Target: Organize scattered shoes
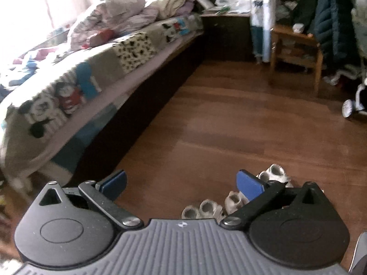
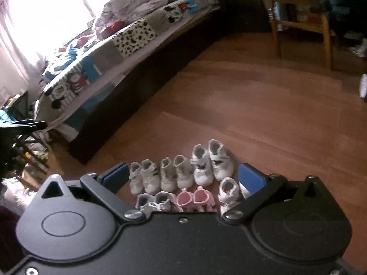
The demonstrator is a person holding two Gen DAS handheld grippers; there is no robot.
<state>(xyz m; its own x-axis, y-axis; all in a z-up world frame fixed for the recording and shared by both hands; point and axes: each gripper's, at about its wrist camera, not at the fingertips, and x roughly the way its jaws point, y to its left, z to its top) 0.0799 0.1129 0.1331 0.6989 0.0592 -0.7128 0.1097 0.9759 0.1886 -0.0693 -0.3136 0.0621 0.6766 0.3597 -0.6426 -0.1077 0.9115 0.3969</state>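
Several small children's shoes stand in two tidy rows on the wooden floor. In the right wrist view the far row holds a grey-white pair (image 2: 144, 176), a beige bootie pair (image 2: 176, 171) and a white sneaker pair (image 2: 213, 160). In the near row are grey laced shoes (image 2: 156, 202), pink shoes (image 2: 195, 198) and a white shoe (image 2: 229, 190). My right gripper (image 2: 182, 169) hangs above them, open and holding nothing. The left gripper (image 1: 181, 180) is also open and holds nothing, high over the floor. Some of the shoes (image 1: 274, 174) show by its right finger (image 1: 248, 183), partly hidden.
A bed (image 1: 91, 80) with a patchwork quilt and piled bedding runs along the left. A dark cabinet (image 1: 227, 34) stands at its far end, and a wooden chair (image 1: 296, 48) and hanging coats (image 1: 330, 23) at the right. Bare wooden floor (image 1: 229, 119) lies between. Clutter (image 2: 23, 160) sits at the bed's foot.
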